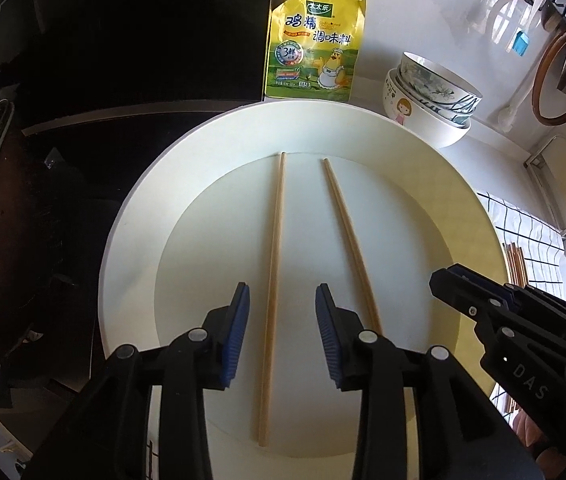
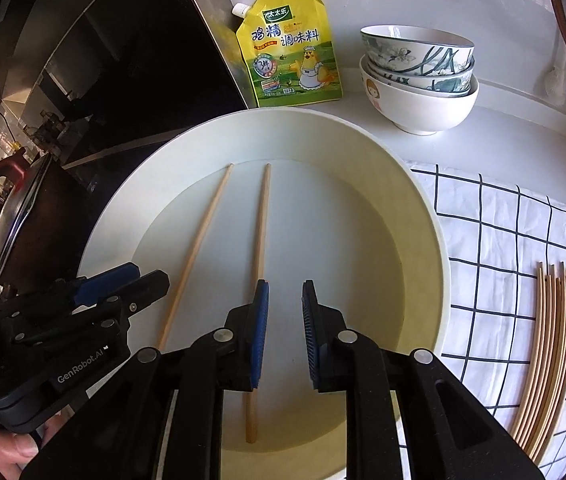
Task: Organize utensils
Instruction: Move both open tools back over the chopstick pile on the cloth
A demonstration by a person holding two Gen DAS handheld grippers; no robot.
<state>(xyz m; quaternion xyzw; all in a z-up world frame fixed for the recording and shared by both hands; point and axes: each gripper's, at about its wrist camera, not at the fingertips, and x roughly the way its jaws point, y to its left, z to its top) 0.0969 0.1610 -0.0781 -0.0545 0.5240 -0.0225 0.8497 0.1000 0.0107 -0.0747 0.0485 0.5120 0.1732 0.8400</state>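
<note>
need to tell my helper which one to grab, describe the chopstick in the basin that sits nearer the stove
Find the big white round basin in front of the yellow seasoning pouch. Two wooden chopsticks lie on its floor, apart. The left chopstick is on the side of the black stove, slanting toward it in the right wrist view, while the right chopstick runs straighter, toward the checked cloth.

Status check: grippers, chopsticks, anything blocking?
Left gripper and right gripper open, empty. Two chopsticks lie in white basin. Nothing blocking.
</note>
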